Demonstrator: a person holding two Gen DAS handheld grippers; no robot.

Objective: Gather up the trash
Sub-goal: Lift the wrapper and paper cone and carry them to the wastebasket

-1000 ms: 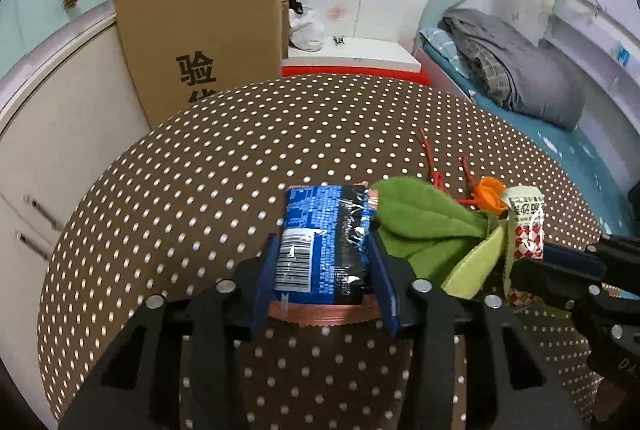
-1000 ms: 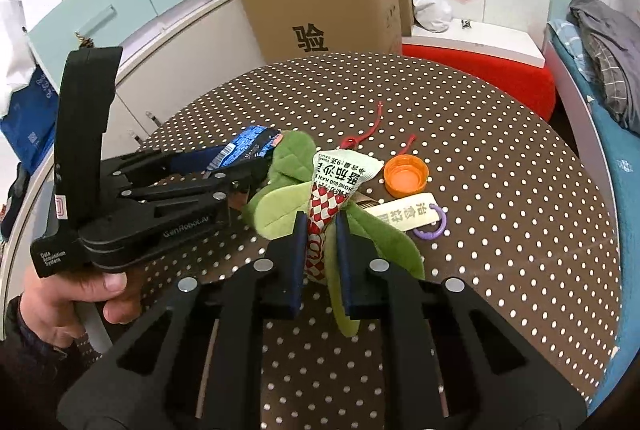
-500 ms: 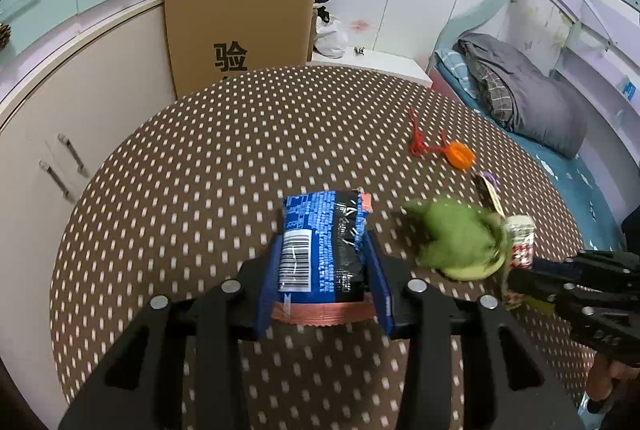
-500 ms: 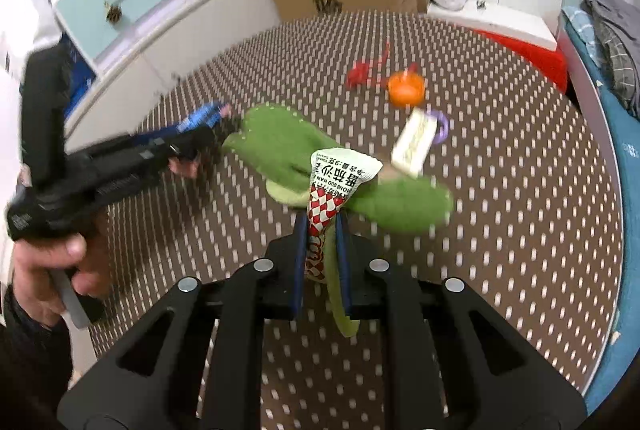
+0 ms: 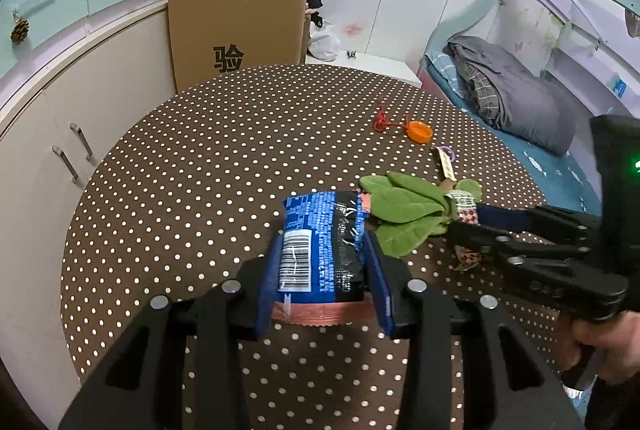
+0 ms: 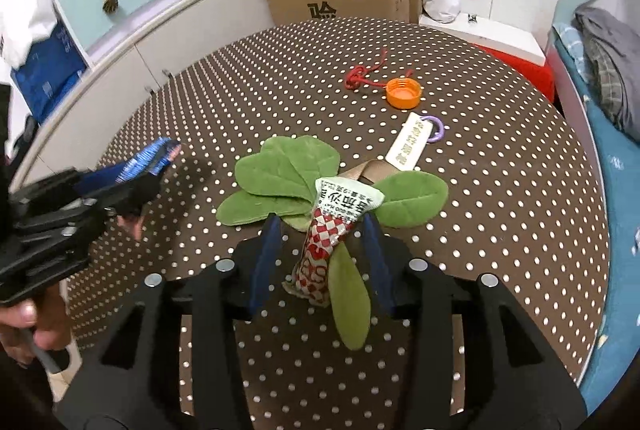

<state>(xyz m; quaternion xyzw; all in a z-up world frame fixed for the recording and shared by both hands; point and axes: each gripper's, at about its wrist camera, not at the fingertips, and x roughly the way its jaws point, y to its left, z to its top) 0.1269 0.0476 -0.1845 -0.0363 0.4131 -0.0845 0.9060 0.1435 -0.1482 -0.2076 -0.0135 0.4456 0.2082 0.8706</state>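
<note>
Step in hand, as I read it: pickup stage of trash collection, no bin visible in either view.

Left hand-held gripper [image 5: 324, 266]: fingers clamped on both long edges of the blue-and-black glossy foil snack wrapper [image 5: 322, 244] with barcode panel and crimped copper-coloured end seal. Wrapper is held clear above the round bench [image 5: 208, 157] covered in brown white-dotted cloth.

Right hand-held gripper [image 6: 320, 258]: fingers spread apart, not touching the small red-and-white checked sachet [image 6: 332, 226] with pale green printed top. The sachet sits between the fingers, lying across the green plush leaf-shaped toy [image 6: 288, 177]. Can't tell whether it rests only on the leaves or also touches the cloth.

Next move, my call: either close right on the sachet's narrow crumpled waist, or, if this is a release, back off. Then carry the blue wrapper to wherever trash goes. Risk: one long leaf lies right beside the sachet's lower end, so a close could pinch felt along with film.

Materials:
- Wrapper: stiff, flat, slick film; edges hold shape under clamp.
- Sachet: thin, creased, flared top, light; likely slips easily.
- Leaves: soft, matte, floppy, stitched veins; tan webbing strap under them.

Farther out on the bench: orange plastic bottle cap [image 6: 403, 92], knotted red cord [image 6: 362, 75] touching it, cream rectangular tag with purple ring [image 6: 412, 143]. Cap and cord are possibly trash too.
</note>
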